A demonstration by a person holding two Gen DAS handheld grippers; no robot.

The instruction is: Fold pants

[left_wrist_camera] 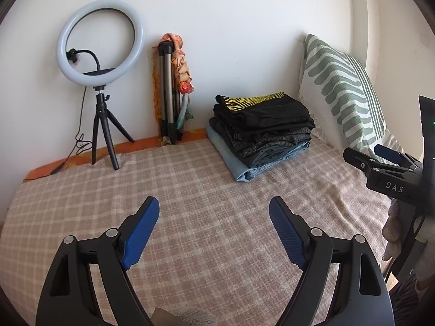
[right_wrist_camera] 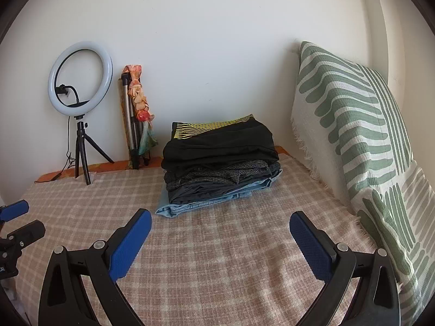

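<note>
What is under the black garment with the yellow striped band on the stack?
Under the black garment lie a dark checked piece, a dark grey layer, then light blue denim on the checked blanket. Their covered middles and exact number cannot be seen.

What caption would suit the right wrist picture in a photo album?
Open right gripper hovers over a checked blanket, facing a stack of folded pants beside a green-patterned pillow.

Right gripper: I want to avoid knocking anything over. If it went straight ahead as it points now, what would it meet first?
Probably the stack of folded clothes. The open right gripper has only bare blanket before it, though depth is unclear.
</note>
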